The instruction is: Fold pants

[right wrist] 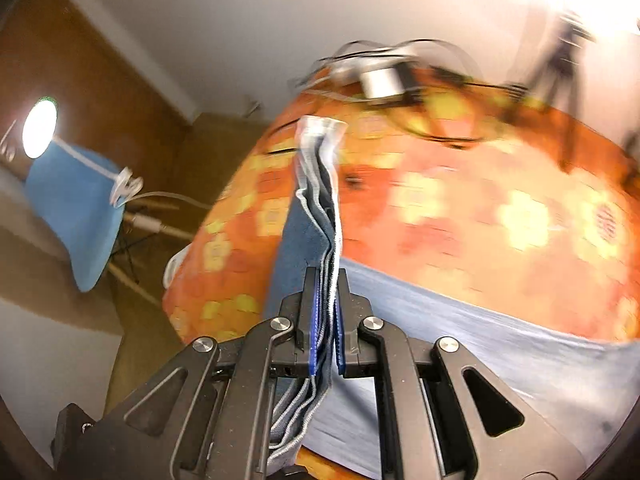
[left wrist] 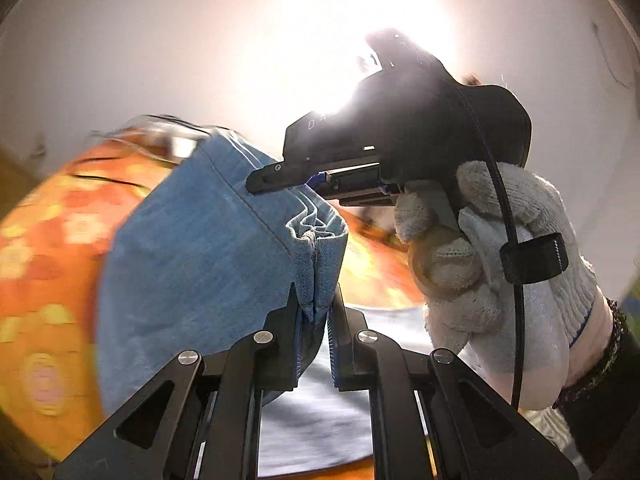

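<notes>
The pants [left wrist: 192, 264] are being held above the orange flowered table [right wrist: 460, 208], bunched layers being pinched in both the left gripper [left wrist: 316, 312] and right gripper [right wrist: 324, 304], apparently for folding over.

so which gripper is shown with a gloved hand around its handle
The right gripper, seen from the left wrist: a white knit glove wraps its handle. The left gripper shows only fingers clamping denim pants.
</notes>
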The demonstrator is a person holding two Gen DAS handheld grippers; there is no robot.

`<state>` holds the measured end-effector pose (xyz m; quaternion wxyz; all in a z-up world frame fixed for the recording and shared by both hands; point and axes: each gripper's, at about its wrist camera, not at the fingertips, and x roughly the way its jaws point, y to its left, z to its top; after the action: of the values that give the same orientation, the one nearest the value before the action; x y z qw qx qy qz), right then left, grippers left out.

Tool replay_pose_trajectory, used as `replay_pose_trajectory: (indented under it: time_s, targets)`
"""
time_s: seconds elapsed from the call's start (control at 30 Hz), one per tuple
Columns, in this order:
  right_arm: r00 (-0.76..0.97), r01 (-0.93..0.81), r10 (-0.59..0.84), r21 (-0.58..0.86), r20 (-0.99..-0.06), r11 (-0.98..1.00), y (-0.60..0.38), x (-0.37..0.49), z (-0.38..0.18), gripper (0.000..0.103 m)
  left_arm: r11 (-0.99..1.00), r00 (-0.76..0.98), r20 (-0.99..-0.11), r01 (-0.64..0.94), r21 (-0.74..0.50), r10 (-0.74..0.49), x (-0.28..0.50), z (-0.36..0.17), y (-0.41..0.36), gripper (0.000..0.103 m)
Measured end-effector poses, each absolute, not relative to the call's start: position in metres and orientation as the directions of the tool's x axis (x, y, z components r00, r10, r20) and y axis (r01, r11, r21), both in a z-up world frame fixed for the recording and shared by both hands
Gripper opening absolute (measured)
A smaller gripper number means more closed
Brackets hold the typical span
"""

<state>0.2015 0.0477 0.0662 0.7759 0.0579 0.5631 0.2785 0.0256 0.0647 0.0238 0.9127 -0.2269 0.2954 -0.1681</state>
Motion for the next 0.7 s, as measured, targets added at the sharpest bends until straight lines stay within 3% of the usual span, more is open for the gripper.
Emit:
replay_pose_trajectory:
  time_s: [0.4, 0.7]
  targets:
    - [0.292, -0.102, 0.393, 0.38, -0.872, 0.919, -0.18, 0.204, 0.036, 0.007, 0.749, 0.563, -0.497, 0.442, -0.493, -0.66, 0.055, 0.008, -0.123, 0.009]
    - [0.331, 0.022, 0.352, 0.38, -0.875, 0.925, -0.295, 0.181, 0.025, 0.007, 0.676, 0.446, -0.511, 0.545, -0.496, -0.735, 0.064, -0.011, -0.199, 0.009]
